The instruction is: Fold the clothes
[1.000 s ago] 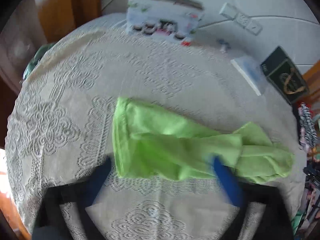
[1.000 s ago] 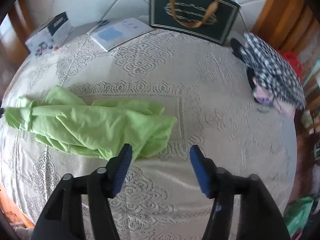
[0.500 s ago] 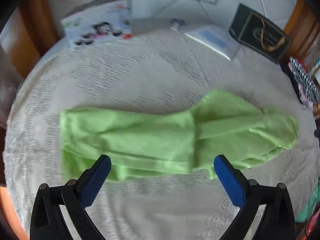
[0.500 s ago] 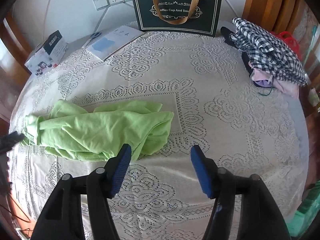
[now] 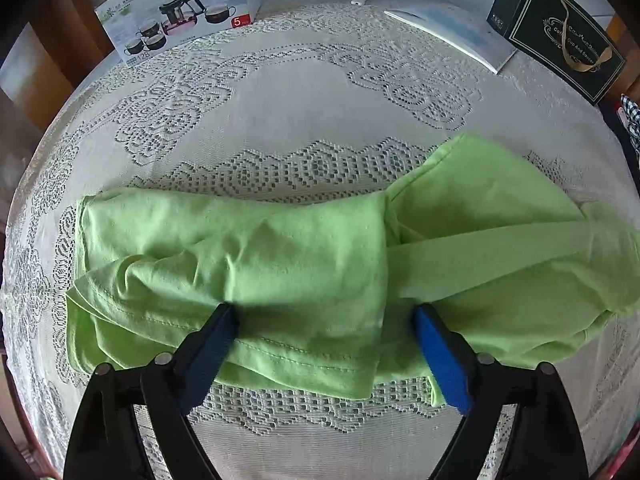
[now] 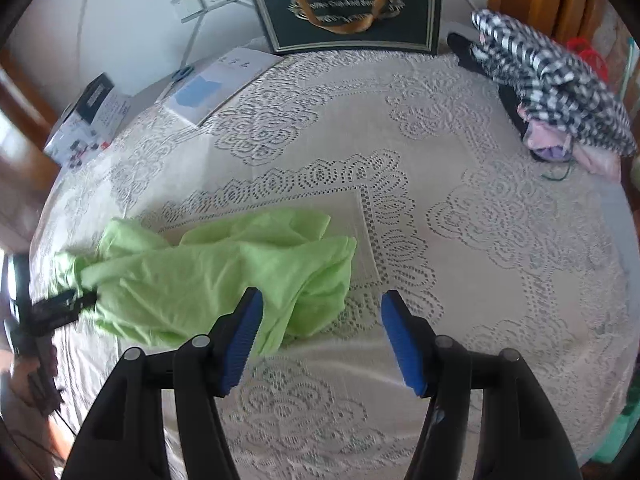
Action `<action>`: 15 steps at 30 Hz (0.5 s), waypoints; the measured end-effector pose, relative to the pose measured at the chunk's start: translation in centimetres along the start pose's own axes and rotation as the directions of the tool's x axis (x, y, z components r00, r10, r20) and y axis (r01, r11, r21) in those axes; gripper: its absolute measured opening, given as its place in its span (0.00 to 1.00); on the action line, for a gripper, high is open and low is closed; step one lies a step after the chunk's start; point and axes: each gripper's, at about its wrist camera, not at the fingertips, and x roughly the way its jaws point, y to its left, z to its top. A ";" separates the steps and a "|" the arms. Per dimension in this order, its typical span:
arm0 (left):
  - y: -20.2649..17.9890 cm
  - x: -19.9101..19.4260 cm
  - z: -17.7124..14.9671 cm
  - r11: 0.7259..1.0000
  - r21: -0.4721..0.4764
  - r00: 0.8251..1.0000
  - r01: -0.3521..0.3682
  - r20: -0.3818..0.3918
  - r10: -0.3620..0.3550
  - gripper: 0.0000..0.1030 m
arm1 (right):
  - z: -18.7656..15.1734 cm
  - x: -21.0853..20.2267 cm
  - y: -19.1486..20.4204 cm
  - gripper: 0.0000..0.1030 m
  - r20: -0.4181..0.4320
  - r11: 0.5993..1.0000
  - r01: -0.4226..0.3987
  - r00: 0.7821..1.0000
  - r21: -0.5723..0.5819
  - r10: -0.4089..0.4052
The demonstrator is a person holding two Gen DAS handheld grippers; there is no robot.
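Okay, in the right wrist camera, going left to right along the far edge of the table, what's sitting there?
tea set box → white booklet → dark gift bag → checkered clothes pile

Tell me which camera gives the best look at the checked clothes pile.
The right wrist view. There the checked clothes pile lies whole at the table's far right edge, with pink fabric showing beneath it. The left wrist view catches only a sliver of it at the frame's right border, too little to judge its shape.
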 end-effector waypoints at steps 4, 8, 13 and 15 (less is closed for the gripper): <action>0.6 -1.5 0.3 0.999 -0.024 0.999 0.036 0.014 -0.036 0.18 | 1.3 2.7 -0.1 0.62 -0.041 0.998 -0.008 0.999 0.060 0.010; 2.2 -5.0 0.9 0.999 -0.032 0.995 0.035 0.099 -0.031 0.08 | 1.7 5.3 1.3 0.29 -0.101 1.000 0.015 0.995 0.006 -0.015; 4.8 -9.7 3.0 0.999 -0.011 0.982 0.046 0.185 -0.043 0.08 | 2.4 -1.2 5.4 0.07 0.120 0.986 0.019 0.993 -0.166 0.001; 5.6 -10.7 3.8 0.998 -0.006 0.979 0.056 0.195 -0.054 0.08 | 3.6 -4.1 6.3 0.07 0.199 0.980 0.005 0.979 -0.197 0.035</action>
